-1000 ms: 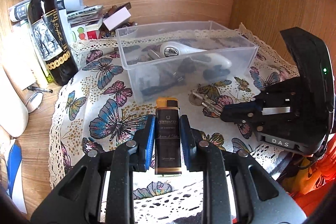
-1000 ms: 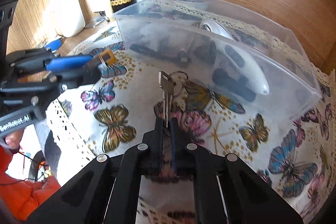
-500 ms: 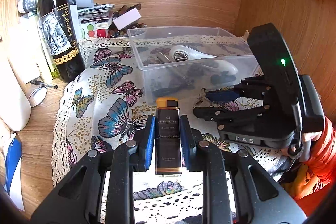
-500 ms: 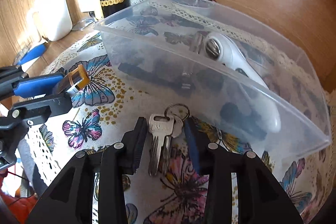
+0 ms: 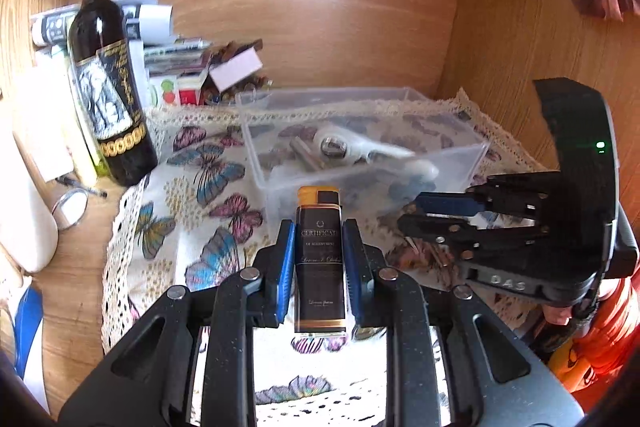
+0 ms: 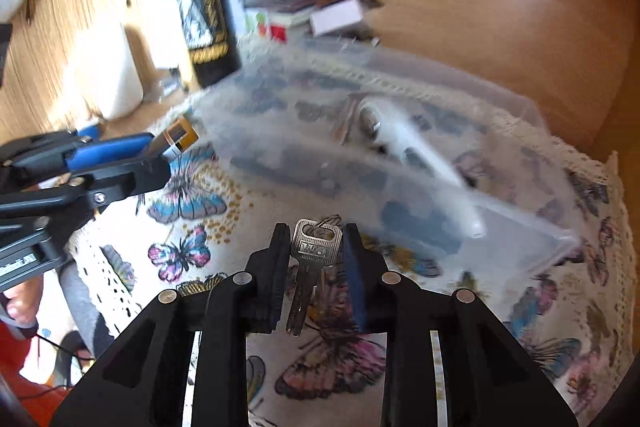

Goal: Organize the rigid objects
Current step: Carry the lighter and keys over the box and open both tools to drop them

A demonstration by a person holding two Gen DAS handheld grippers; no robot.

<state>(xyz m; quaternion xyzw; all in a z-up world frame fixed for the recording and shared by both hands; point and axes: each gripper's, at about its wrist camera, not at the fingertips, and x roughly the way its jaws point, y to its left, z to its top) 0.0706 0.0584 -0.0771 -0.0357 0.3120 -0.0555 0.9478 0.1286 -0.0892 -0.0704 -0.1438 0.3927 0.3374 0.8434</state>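
My left gripper (image 5: 317,247) is shut on a dark brown lighter (image 5: 319,263) with an orange top, held above the butterfly cloth (image 5: 192,211) in front of a clear plastic bin (image 5: 360,151). The bin holds a white gadget (image 5: 360,147) and dark items. My right gripper (image 6: 316,251) is shut on silver keys (image 6: 312,259), lifted over the cloth near the bin (image 6: 400,163). The right gripper (image 5: 412,213) shows in the left wrist view, to the right of the lighter. The left gripper (image 6: 160,155) with the lighter (image 6: 180,137) shows at the left of the right wrist view.
A wine bottle (image 5: 108,83) stands at the back left by stacked papers and boxes (image 5: 180,75). A white jug (image 5: 24,211) is at the far left. Wooden walls (image 5: 492,59) close in the back and right. A small mirror (image 5: 74,203) lies by the bottle.
My right gripper closed on the keys and lifted them off the cloth; the right wrist view is blurred by motion. My left gripper has risen a little, still holding the lighter.
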